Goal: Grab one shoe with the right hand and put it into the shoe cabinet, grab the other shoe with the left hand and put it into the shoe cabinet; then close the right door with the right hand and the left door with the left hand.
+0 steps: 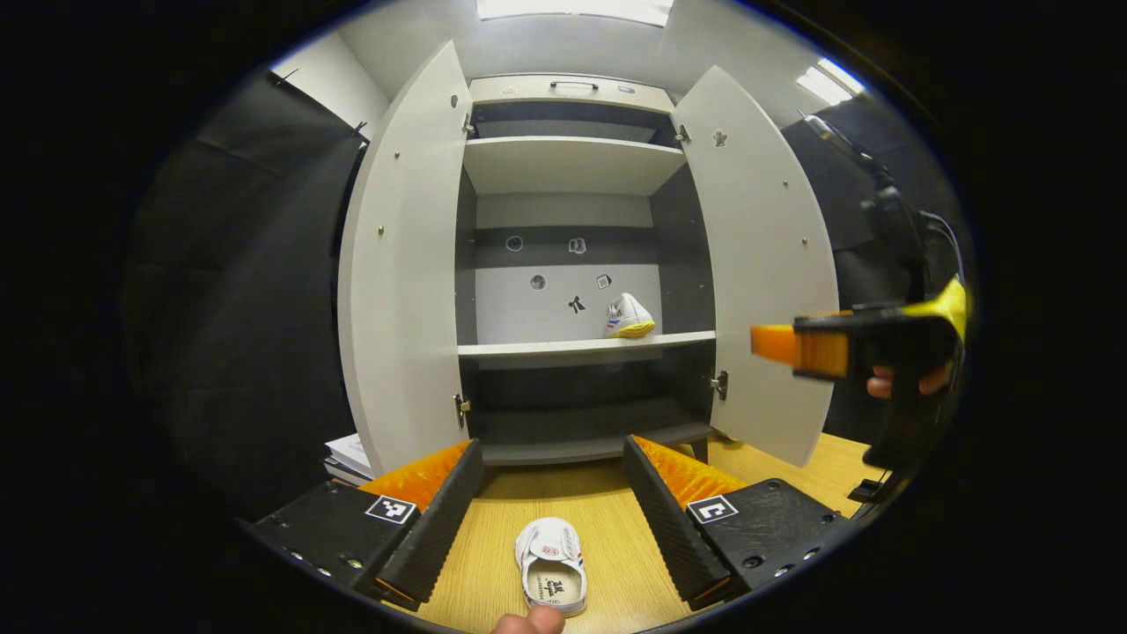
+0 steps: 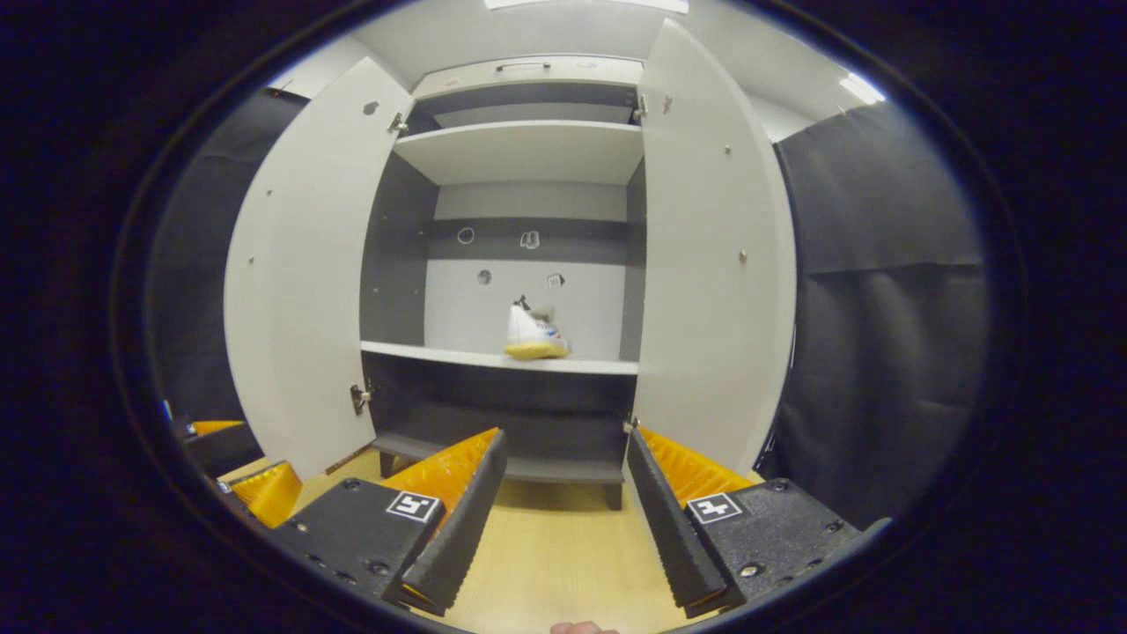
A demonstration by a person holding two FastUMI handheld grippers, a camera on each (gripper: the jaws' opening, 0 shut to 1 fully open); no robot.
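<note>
**One shoe shelved, one on the wooden surface, both doors open**

The shoe cabinet (image 1: 563,264) stands straight ahead with its left door (image 1: 401,264) and right door (image 1: 762,264) swung wide open. On its middle shelf (image 1: 528,348) a white shoe with a yellow sole (image 1: 629,317) sits toward the right side, near the back wall; the right gripper view shows it too (image 2: 534,335).

The wooden surface (image 1: 599,502) runs up to the cabinet's foot. The second shoe (image 1: 551,563), white with its opening facing up, lies flat on it.

The left gripper (image 1: 553,506) is held low and level, pointing at the cabinet. Its fingers are spread wide apart and empty, with the second shoe lying between them, touching neither.

The right gripper (image 2: 563,515) is also level and aimed into the cabinet, fingers spread wide, holding nothing. From the left gripper view it (image 1: 797,348) hangs in the air in front of the right door, with a hand (image 1: 898,383) wrapped around its handle.
</note>
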